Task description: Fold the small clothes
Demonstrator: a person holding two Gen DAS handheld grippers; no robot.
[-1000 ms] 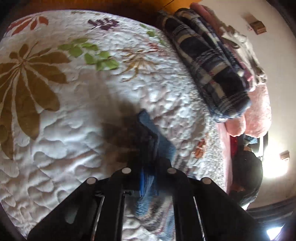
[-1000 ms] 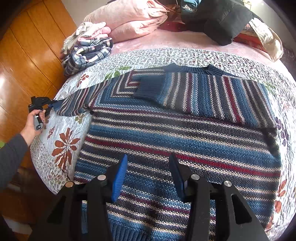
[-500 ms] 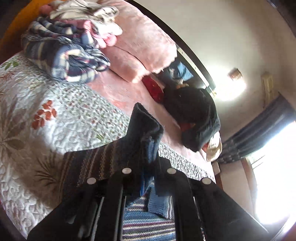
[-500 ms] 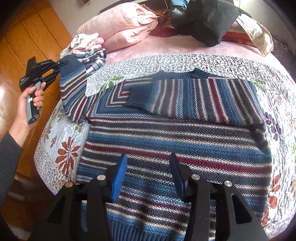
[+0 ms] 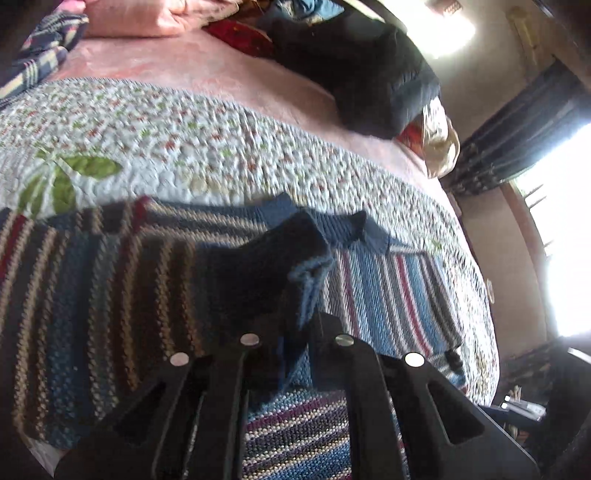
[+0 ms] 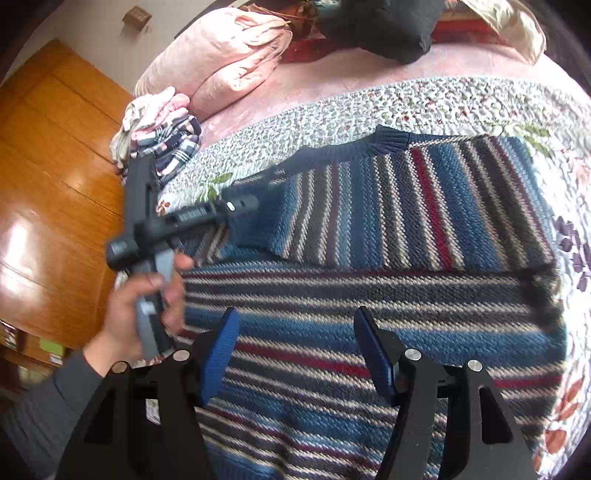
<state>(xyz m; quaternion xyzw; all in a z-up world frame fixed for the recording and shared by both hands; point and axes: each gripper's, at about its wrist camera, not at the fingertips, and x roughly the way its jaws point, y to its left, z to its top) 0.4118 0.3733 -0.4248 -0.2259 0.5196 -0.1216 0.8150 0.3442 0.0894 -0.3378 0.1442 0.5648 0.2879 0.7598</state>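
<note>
A sweater [image 6: 369, 295] lies spread flat on a quilt [image 6: 424, 107] that covers the near part of a bed. The left gripper [image 6: 243, 203] sits over the sweater's left shoulder, holding a sleeve cuff [image 5: 291, 254] above the chest. The right gripper [image 6: 295, 350] hovers above the sweater's lower half. Behind the quilt, a pillow [image 6: 221, 62] lies at the left, a pile of folded clothes [image 6: 162, 129] beside it, and a dark jacket [image 6: 388, 26] further right.
</note>
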